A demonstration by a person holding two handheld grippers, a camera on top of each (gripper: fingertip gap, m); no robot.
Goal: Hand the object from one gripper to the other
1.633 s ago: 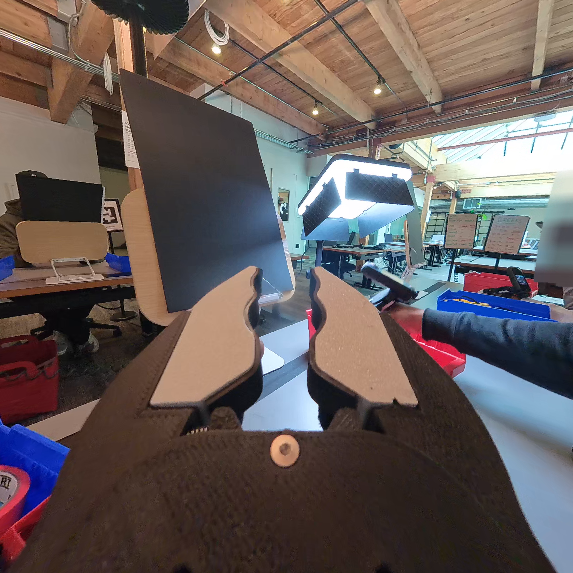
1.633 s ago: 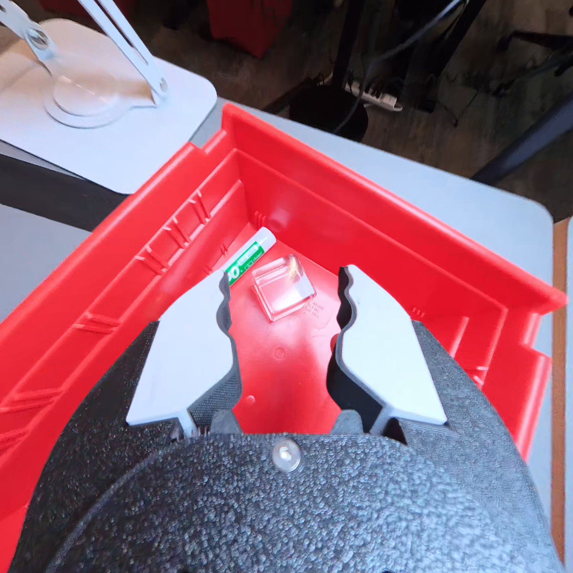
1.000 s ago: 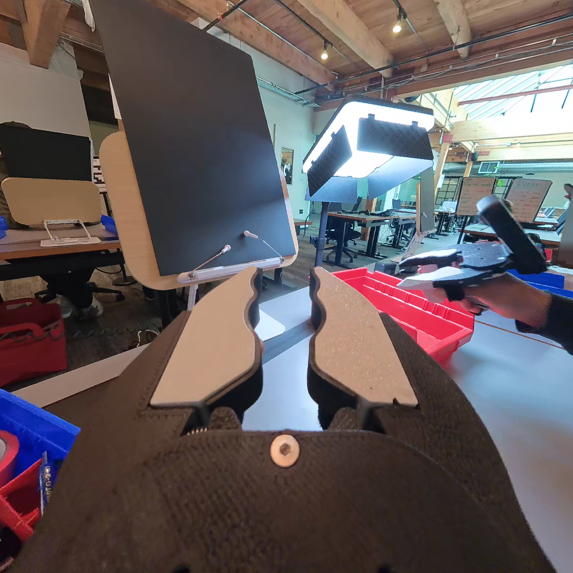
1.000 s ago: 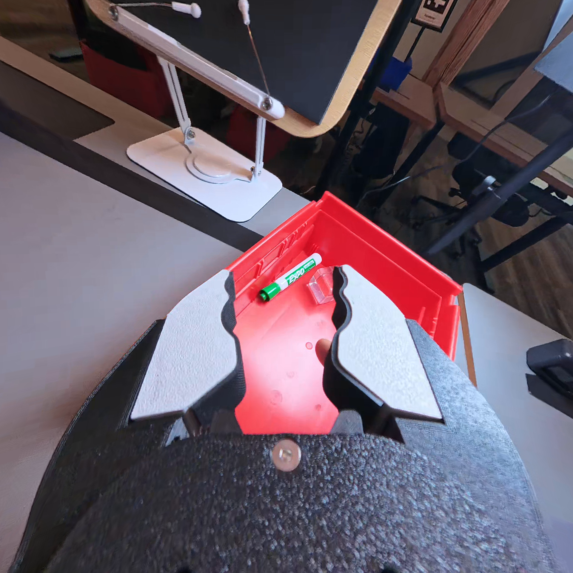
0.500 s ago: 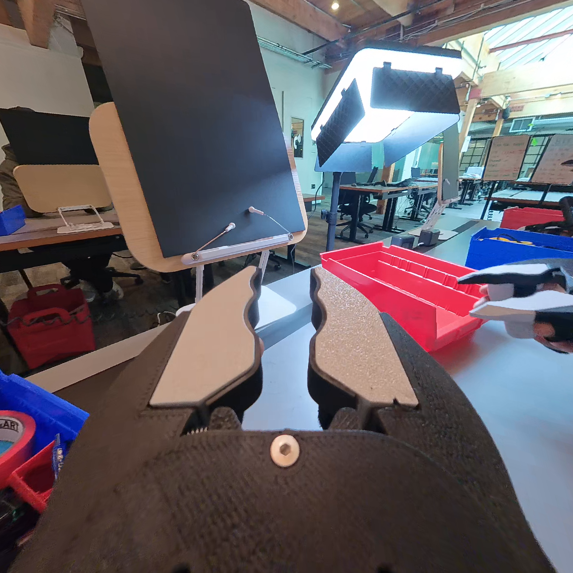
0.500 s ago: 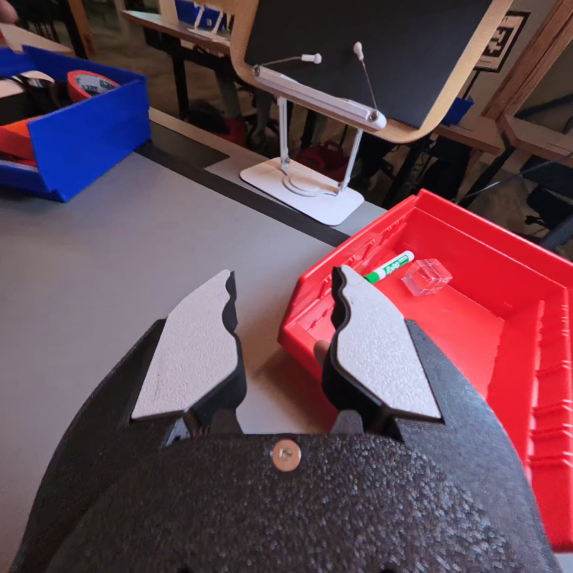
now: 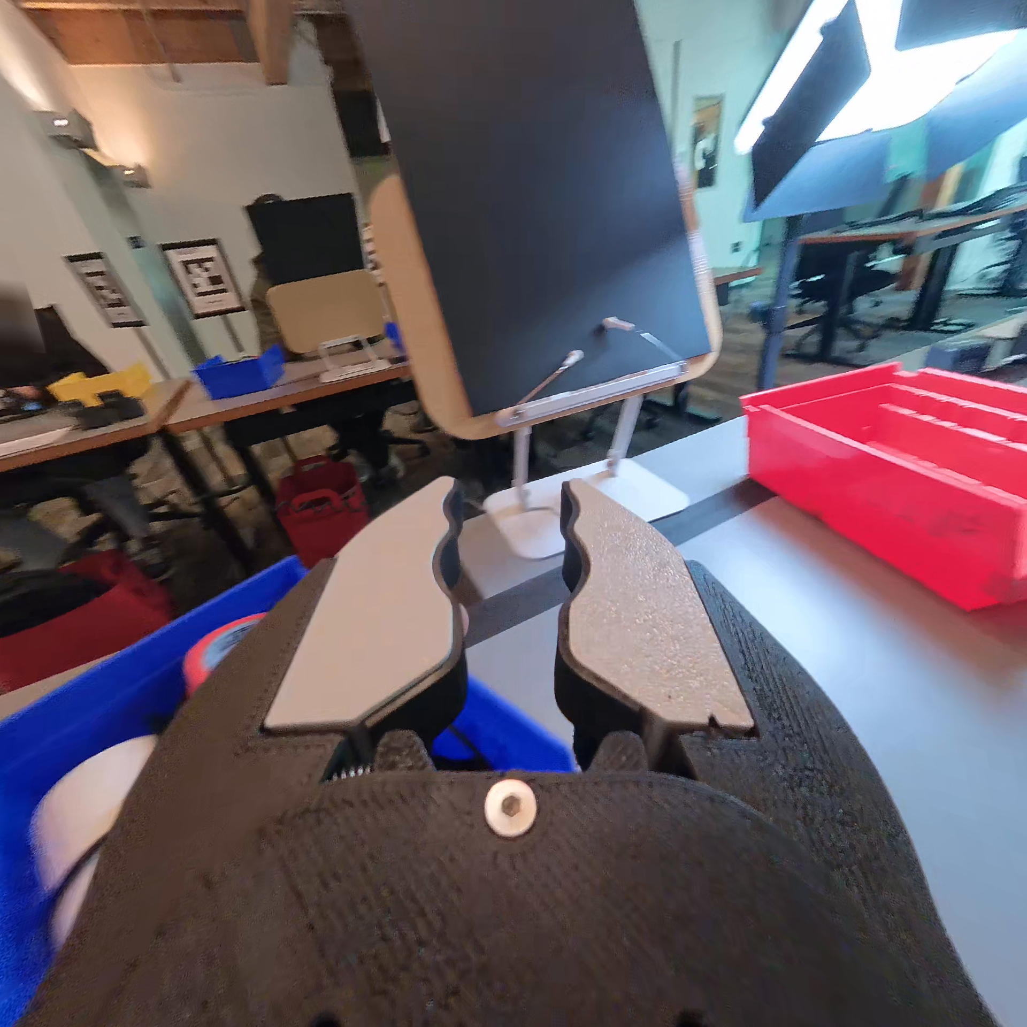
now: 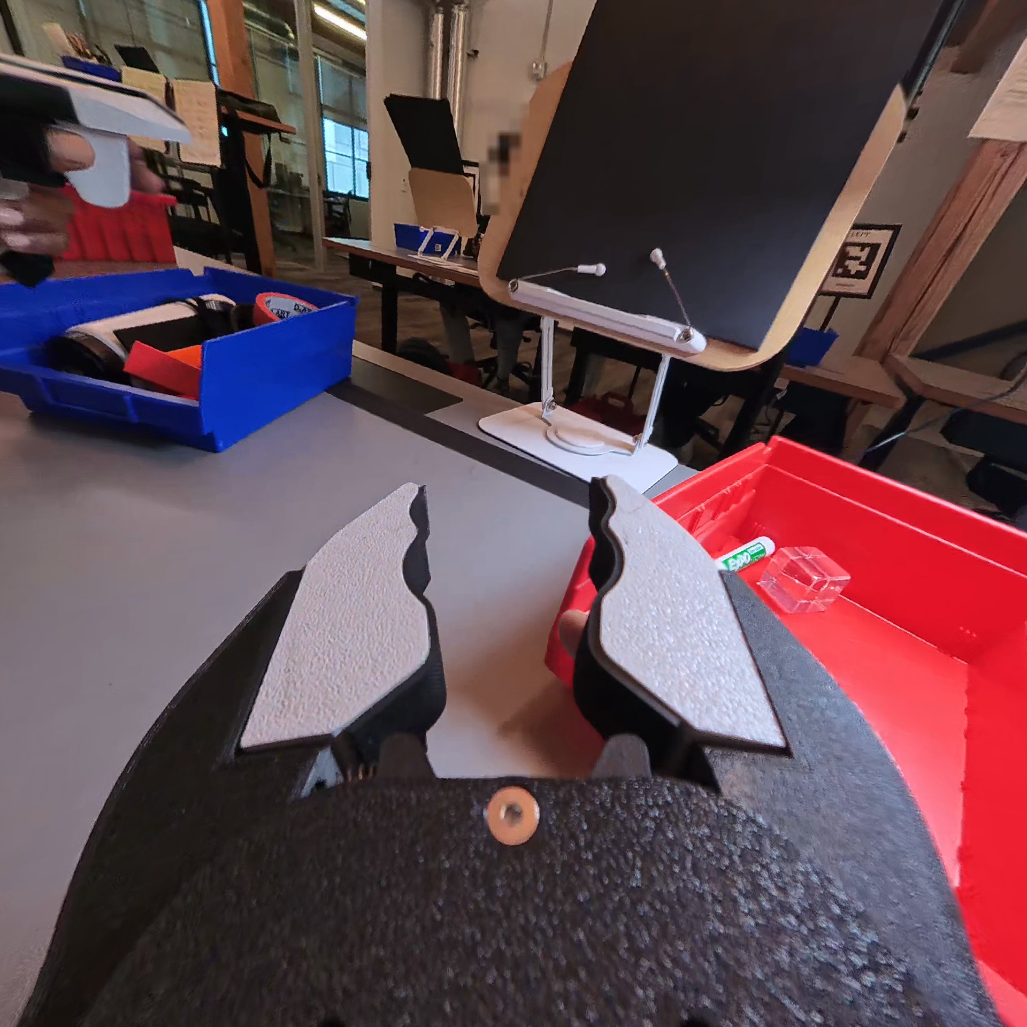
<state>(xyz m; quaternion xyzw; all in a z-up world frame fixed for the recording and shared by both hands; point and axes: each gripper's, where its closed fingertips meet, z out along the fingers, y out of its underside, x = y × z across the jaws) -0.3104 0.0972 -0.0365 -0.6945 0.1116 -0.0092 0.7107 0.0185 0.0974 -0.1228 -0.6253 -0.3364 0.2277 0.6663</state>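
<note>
Red bin (image 8: 867,533) on your right has a green marker (image 8: 747,554) and a clear block (image 8: 803,579) lying in it, side by side near the far left wall. Blue bin (image 8: 267,378) on your left is full of tape rolls and odds and ends. Can't tell which thing you mean to pass across.

Your right gripper (image 8: 508,547) is spread wide and holding nothing, hovering over bare desk (image 8: 166,528) just left of the red bin's corner. Your left gripper (image 7: 508,542) is parted too, also empty, sitting right above the blue bin (image 7: 100,717) with a tape roll (image 7: 217,644) peeking out beside its left finger. My guess is that's why it's parked there, lined up for a pick from that bin.

So no handover yet, nothing's even grabbed. The black board on its white stand (image 8: 583,439) sits at the back between both bins, out of the way.
</note>
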